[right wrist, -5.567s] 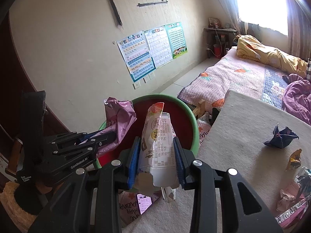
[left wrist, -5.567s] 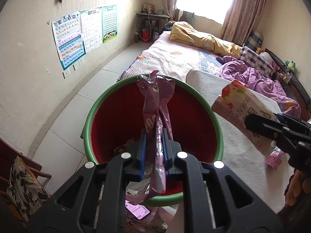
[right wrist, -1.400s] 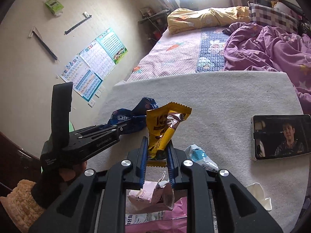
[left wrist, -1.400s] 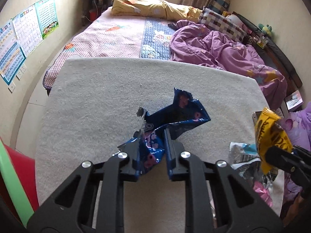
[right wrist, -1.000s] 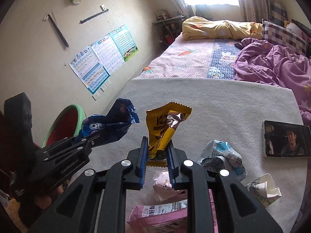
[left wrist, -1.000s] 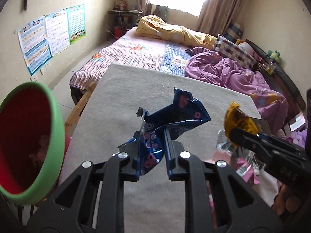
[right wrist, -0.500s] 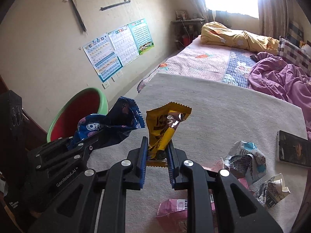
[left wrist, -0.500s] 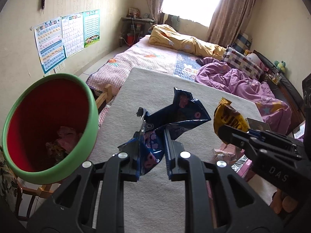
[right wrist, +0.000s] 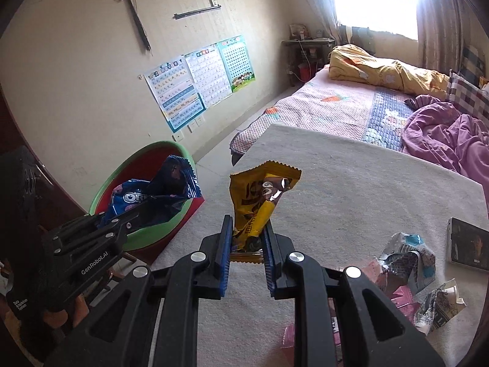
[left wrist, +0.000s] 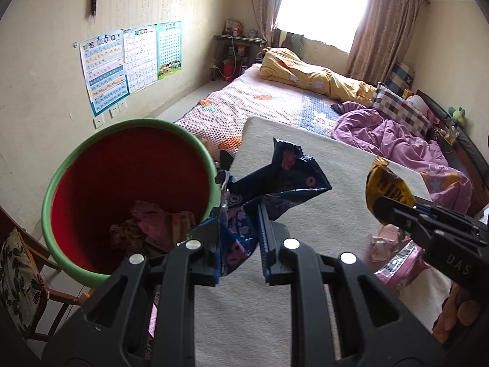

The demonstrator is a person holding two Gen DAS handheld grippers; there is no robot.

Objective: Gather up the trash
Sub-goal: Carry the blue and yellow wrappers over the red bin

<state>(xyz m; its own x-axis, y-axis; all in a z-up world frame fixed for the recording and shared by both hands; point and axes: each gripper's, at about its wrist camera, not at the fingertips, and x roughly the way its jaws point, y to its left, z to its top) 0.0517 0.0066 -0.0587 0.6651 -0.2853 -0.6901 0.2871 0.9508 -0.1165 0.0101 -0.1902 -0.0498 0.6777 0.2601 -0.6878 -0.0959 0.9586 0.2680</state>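
My left gripper (left wrist: pixel 237 238) is shut on a crumpled dark blue Oreo wrapper (left wrist: pixel 275 183), held in the air beside the rim of a red bin with a green rim (left wrist: pixel 55 180). The bin holds several wrappers (left wrist: pixel 149 229). My right gripper (right wrist: pixel 246 244) is shut on a yellow snack wrapper (right wrist: pixel 259 202), held above the grey-white table cover (right wrist: pixel 351 183). The right view shows the left gripper (right wrist: pixel 122 217) with the blue wrapper (right wrist: pixel 159 192) over the bin (right wrist: pixel 137 238). The left view shows the right gripper (left wrist: pixel 394 211) with the yellow wrapper (left wrist: pixel 385 189).
More crumpled wrappers (right wrist: pixel 406 263) and a pink packet (left wrist: pixel 403 260) lie on the table at the right, near a phone (right wrist: pixel 467 244). A bed with a purple quilt (left wrist: pixel 397 140) lies beyond. A wooden chair (left wrist: pixel 18 278) stands at the left.
Both grippers have swung left with their wrappers. The bin has come closer and more toward the middle of the left view, and the blue wrapper is now next to its rim.
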